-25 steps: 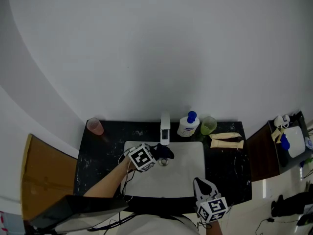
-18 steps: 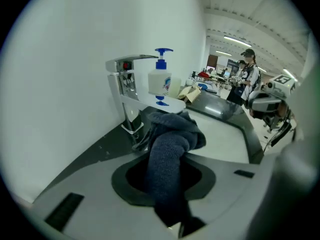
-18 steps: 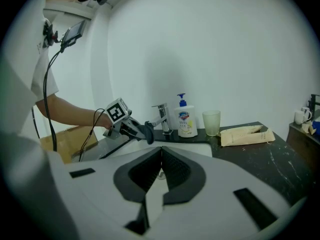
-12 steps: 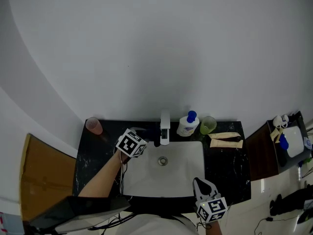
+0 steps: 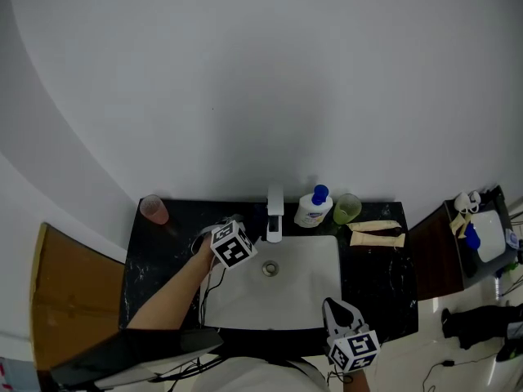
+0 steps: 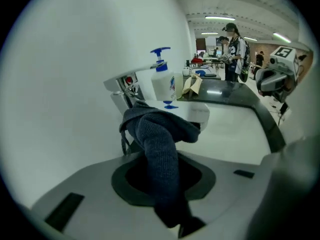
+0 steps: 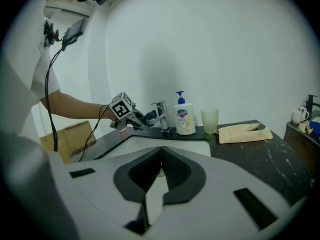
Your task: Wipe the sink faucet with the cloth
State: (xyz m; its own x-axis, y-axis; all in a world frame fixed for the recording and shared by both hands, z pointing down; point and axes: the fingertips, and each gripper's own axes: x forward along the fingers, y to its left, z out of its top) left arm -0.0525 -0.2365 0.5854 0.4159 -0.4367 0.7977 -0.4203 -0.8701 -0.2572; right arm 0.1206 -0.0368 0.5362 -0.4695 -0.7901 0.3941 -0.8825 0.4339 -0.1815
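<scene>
Just ahead of the left gripper (image 7: 141,119) tips stands the faucet (image 7: 161,115); its jaws clamp the dark cloth (image 6: 161,144), bunched by the spout; best press firmly and sweep lengthwise; right gripper (image 7: 161,164) closed, empty

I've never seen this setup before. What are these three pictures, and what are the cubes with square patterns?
There is no robot here: a person holds a claw in each hand, and the patterned cubes are part of them. The top-down picture comes from a camera on the person's head; the other two cameras ride on the claws. The left claw is closed on a dark cloth by the faucet. The right claw is shut and empty, at the front of the sink. On the black counter are a soap bottle, green cup, pink cup and tan packets.
</scene>
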